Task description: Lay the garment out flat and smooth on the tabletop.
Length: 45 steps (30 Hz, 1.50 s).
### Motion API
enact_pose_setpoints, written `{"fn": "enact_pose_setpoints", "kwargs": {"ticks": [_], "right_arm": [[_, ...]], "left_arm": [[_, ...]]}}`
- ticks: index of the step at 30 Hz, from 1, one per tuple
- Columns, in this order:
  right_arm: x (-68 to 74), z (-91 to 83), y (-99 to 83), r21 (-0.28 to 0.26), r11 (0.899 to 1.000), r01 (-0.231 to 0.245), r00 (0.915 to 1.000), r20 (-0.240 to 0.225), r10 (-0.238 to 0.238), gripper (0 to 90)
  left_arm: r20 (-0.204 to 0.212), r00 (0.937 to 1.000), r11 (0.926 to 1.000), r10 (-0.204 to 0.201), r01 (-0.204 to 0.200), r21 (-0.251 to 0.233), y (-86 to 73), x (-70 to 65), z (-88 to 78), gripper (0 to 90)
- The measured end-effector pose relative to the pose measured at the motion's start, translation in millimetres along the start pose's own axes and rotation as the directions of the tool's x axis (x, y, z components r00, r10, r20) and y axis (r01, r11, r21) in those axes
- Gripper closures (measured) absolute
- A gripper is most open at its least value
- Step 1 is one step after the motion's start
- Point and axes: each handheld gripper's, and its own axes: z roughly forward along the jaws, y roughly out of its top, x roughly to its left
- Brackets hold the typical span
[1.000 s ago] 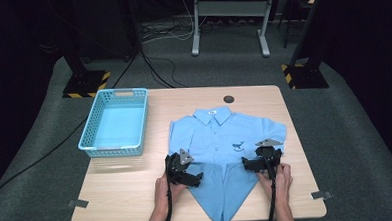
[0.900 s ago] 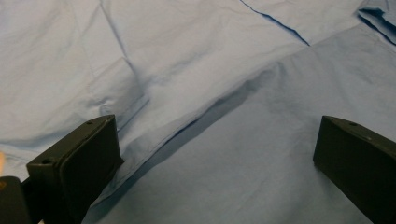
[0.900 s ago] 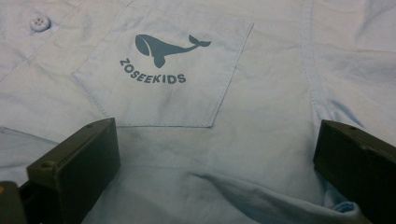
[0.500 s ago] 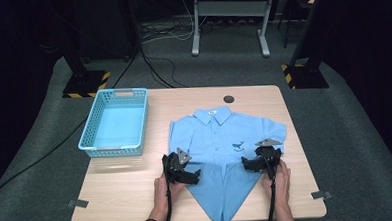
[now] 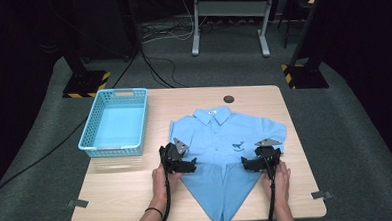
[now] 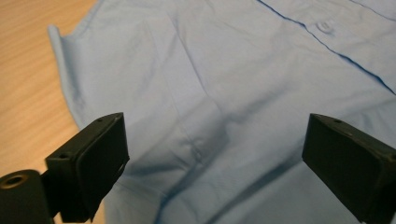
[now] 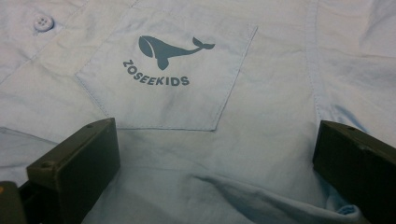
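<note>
A light blue short-sleeved shirt (image 5: pixel 220 132) lies face up on the wooden table (image 5: pixel 117 194), its lower sides folded in so the hem tapers to a point at the near edge. My left gripper (image 5: pixel 190 164) hovers at the shirt's left folded edge. In the left gripper view the left gripper (image 6: pixel 215 158) stands open over a sleeve fold; its jaws have just been closing a little, with no cloth pinched between them. My right gripper (image 5: pixel 247 163) is open at the shirt's right side, just below the whale-print chest pocket (image 7: pixel 168 70).
An empty light blue plastic basket (image 5: pixel 113 150) stands at the table's left. A round black grommet (image 5: pixel 228 98) sits near the far edge. Bare wood lies in front of the basket, beside the person's left hand (image 5: pixel 162 179).
My left gripper has shifted slightly left and away from the person, rising a little over the shirt's left fold. The right gripper and the shirt have stayed put.
</note>
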Motion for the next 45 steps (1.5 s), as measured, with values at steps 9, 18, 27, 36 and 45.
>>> {"fn": "enact_pose_setpoints", "kwargs": {"ticks": [9,18,27,36,45], "right_arm": [[0.6,0.1,0.3,0.0,1.0,0.002,1.0,0.0,-0.002,0.0],[0.9,0.5,0.5,-0.001,1.0,0.007,1.0,-0.005,-0.007,0.0],[0.9,0.6,0.6,-0.001,1.0,0.009,0.9999,-0.005,-0.009,0.0],[1.1,0.7,0.7,-0.002,1.0,0.009,0.9999,-0.005,-0.009,0.0],[1.6,0.9,0.9,-0.002,1.0,0.015,0.9999,-0.007,-0.015,0.0]], "left_arm": [[-0.041,0.9991,0.9918,-0.007,0.012,0.127,10.6,9.3,14.5,26.8],[-0.097,0.9952,0.9921,-0.005,0.017,0.124,10.5,3.8,14.1,69.0],[-0.192,0.981,0.9979,-0.031,0.041,0.05,10.9,7.9,2.7,84.8],[-0.256,0.9402,0.9741,-0.225,0.223,-0.034,-3.3,34.7,-11.9,85.5],[-0.281,0.8657,0.9063,-0.414,0.421,-0.039,-27.8,61.1,-15.7,80.4]]}}
